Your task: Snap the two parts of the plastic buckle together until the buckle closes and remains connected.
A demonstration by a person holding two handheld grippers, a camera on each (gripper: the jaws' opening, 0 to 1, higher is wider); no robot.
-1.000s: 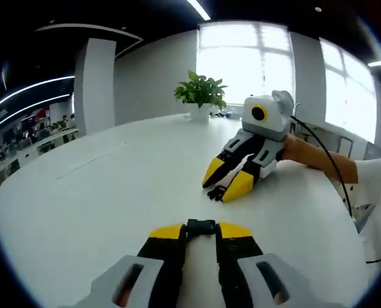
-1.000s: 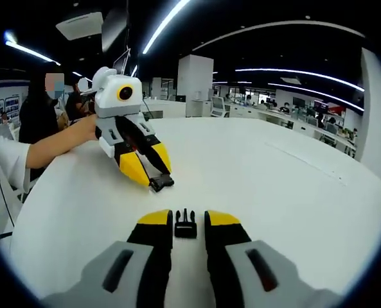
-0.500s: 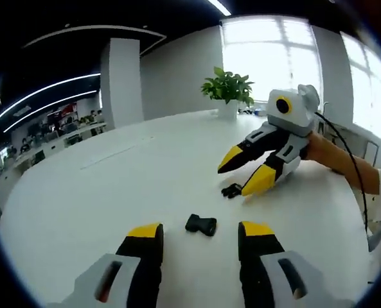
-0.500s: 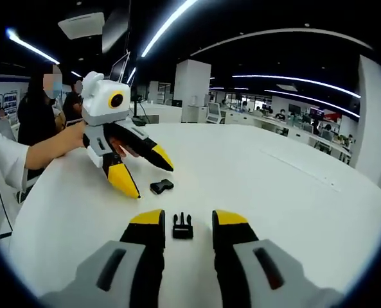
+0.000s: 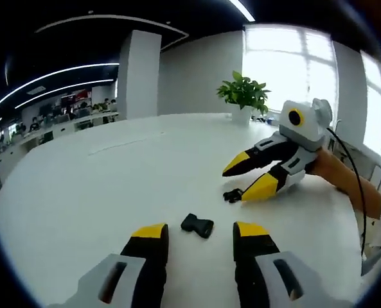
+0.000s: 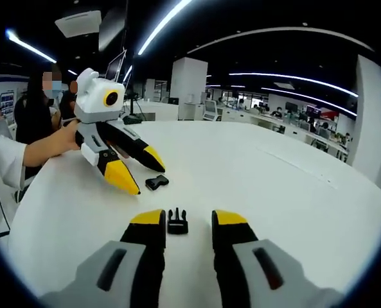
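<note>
Both grippers (image 5: 198, 232) (image 6: 180, 218) low, jaws apart.

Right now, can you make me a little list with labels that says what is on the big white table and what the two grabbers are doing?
surface: round white table
socket part: black plastic buckle socket, lying loose
pronged part: black plastic buckle piece with prongs, lying loose
buckle: not joined, parts apart
left gripper: open, straddling socket
right gripper: open, straddling pronged piece
background: green potted plant on far table edge
</note>
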